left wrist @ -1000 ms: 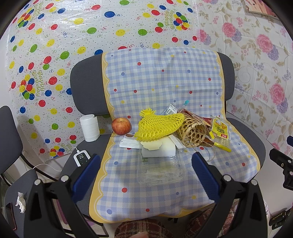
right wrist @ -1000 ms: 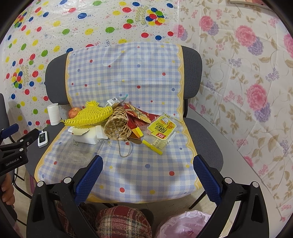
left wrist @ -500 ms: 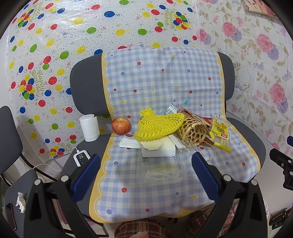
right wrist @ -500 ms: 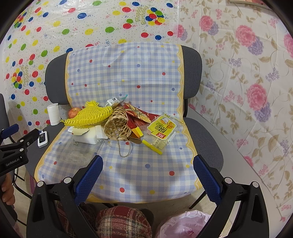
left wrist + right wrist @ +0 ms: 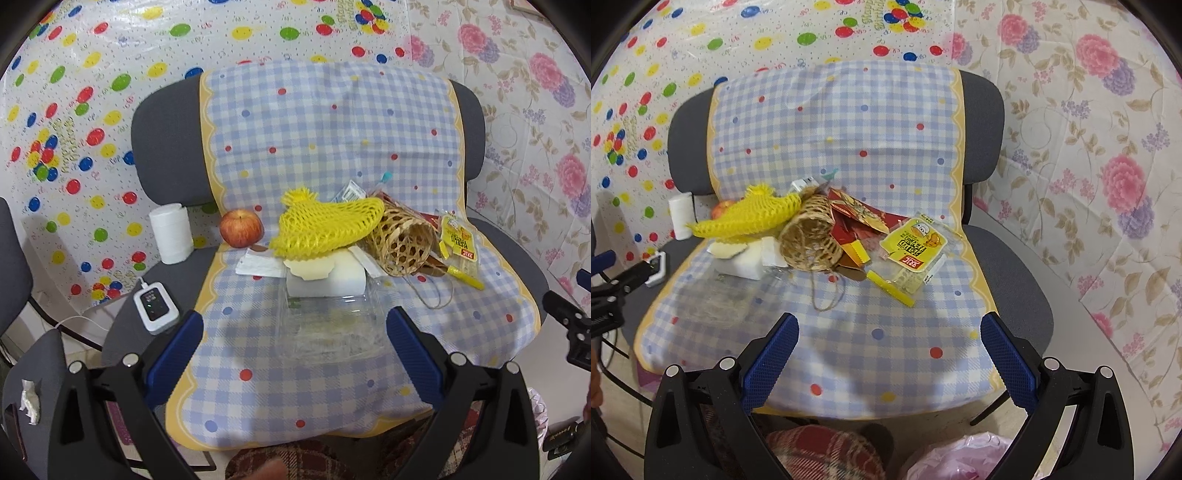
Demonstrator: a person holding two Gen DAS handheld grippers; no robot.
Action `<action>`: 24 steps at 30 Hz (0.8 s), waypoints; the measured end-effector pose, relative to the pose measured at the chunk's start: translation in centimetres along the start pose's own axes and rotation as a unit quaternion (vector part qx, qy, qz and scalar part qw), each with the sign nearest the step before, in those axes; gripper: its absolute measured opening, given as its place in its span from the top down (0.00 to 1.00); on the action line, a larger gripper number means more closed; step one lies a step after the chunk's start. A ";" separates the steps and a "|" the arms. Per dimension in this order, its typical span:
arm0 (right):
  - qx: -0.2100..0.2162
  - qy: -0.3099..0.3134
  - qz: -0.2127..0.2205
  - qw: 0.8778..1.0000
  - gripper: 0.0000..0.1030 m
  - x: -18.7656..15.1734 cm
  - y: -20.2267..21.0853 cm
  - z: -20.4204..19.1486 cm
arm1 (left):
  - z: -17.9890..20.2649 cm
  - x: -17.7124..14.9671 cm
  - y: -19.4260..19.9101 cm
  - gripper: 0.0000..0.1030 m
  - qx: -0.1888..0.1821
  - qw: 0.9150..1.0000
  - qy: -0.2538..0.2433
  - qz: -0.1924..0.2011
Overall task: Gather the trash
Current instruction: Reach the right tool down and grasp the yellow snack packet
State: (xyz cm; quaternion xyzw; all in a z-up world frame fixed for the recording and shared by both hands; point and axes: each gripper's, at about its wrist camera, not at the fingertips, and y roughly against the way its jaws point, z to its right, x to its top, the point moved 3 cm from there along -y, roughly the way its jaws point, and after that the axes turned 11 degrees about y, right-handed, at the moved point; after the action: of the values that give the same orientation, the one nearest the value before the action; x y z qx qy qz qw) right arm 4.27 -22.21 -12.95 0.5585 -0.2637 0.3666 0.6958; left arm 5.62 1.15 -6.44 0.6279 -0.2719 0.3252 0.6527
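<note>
Blue-padded, both the left gripper and right gripper hang wide and empty, unmoved over the last second. Trash pile sits untouched mid-seat on the chair, toward its back edge; collecting hasn't begun.

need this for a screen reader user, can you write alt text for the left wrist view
Open left tongs hover empty over a chair draped in a blue checked cloth, facing a pile of trash: yellow foam net, wicker basket, white foam block, clear plastic container and yellow snack wrapper. An apple sits left of the pile.
</note>
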 end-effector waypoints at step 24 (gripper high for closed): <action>-0.072 0.122 -0.079 0.987 0.06 1.9 -21.3 -0.5 | 0.2 2.1 -10.6 0.06 0.010 1.000 0.013 -0.025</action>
State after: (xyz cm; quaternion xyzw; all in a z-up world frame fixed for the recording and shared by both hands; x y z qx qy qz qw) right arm 22.48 -23.63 -23.99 0.4768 -0.1574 0.3561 0.7881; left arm 15.09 1.17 -11.61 0.6370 -0.2442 0.3194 0.6577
